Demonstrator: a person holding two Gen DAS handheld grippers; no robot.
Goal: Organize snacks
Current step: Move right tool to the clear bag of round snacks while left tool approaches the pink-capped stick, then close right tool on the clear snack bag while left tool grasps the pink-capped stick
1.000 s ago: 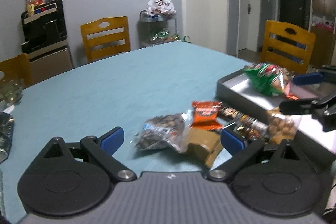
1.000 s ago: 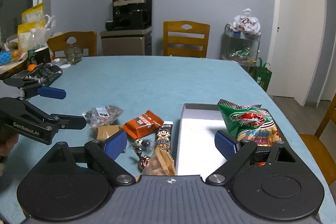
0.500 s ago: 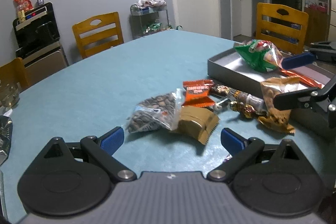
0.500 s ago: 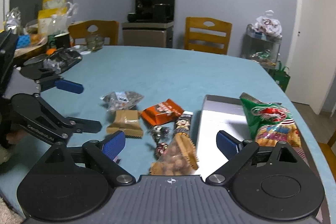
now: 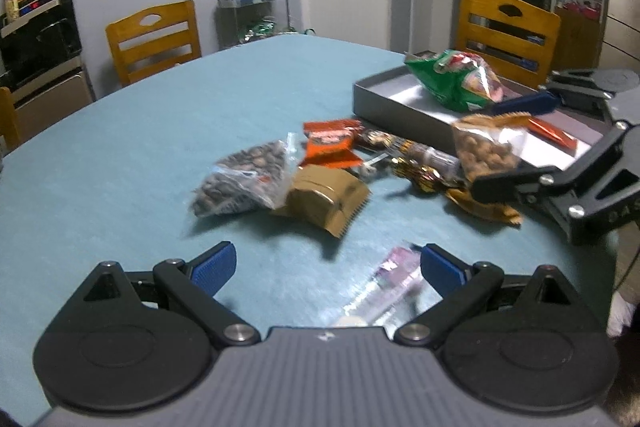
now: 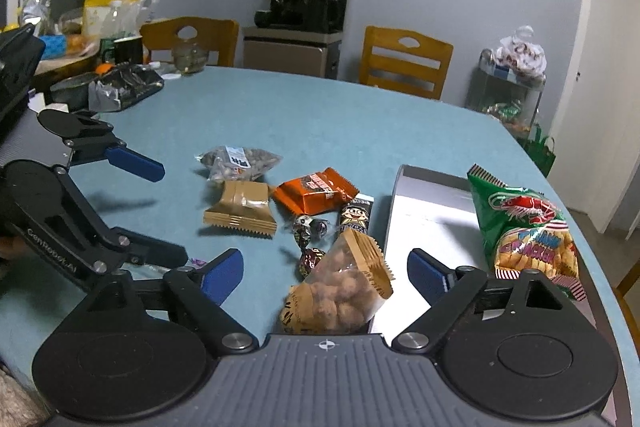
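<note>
Peanut bag (image 6: pixel 340 291) sits between closing right gripper (image 6: pixel 324 271) pads, untouched; centre it first; left gripper (image 5: pixel 324 267) spread.

On the table (image 6: pixel 320 115) before me, the tray (image 6: pixel 424 203) lies to the right, with the cracker bag (image 6: pixel 524 227) inside it. The peanut bag (image 6: pixel 344 291) leans against the tray's left wall, between my right fingers (image 6: pixel 428 273). Left of it lie wrapped candies (image 6: pixel 308 239), a long bar (image 6: pixel 356 215), a flat packet (image 6: pixel 316 189), a biscuit pack (image 6: pixel 242 209) and, behind that, a seed bag (image 6: pixel 236 161).
</note>
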